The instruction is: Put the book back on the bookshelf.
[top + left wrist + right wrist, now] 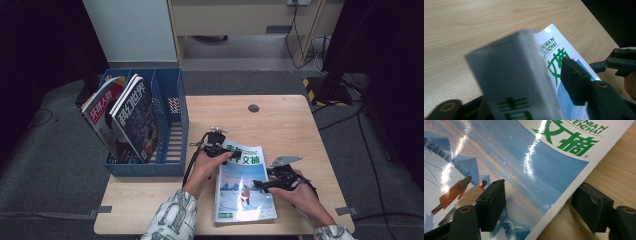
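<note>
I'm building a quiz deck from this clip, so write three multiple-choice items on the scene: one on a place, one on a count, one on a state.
1. Where does the blue file rack stand?
A. at the table's left end
B. at the table's right end
C. on the floor

2. How many magazines stand in the rack?
A. none
B. two
C. five

3. How does the right gripper meet the magazine on the table?
A. jaws astride its edge, one over the cover, one beside it
B. shut far from it
C. holding it high in the air

Answers: 1 A, since the high view shows the rack at the left end. 2 B, since two covers lean there. 3 A, since the right gripper view shows one jaw over the cover and one over the wood.
</note>
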`<act>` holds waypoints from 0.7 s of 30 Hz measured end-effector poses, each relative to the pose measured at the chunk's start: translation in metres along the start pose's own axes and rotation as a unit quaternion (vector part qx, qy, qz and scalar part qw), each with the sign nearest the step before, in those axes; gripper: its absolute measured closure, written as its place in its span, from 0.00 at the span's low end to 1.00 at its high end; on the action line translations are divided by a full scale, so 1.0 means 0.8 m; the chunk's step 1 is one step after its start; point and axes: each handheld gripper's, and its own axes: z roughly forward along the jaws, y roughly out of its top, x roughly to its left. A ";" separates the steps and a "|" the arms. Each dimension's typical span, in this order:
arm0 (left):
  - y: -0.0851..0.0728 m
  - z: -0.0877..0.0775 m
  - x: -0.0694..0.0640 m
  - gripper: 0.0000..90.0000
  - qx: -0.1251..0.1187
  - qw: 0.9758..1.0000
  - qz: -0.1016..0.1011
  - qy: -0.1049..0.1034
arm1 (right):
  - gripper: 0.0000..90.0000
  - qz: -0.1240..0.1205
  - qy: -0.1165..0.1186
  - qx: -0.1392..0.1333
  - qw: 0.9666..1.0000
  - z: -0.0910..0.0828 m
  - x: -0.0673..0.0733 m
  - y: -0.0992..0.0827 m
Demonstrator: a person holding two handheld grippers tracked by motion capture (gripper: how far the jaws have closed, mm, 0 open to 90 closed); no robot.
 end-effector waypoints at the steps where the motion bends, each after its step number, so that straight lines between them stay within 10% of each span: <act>1: 0.000 0.000 0.001 0.64 -0.003 1.000 -0.003 0.001 | 0.25 0.000 -0.004 0.000 1.000 0.001 -0.001 0.000; 7: 0.003 -0.002 -0.003 0.70 -0.001 1.000 -0.003 0.007 | 0.09 0.020 -0.032 -0.001 0.999 0.006 -0.008 0.002; 21: 0.009 -0.001 -0.012 0.66 0.034 0.999 0.017 -0.006 | 0.14 0.024 -0.014 -0.005 1.000 0.014 -0.003 0.005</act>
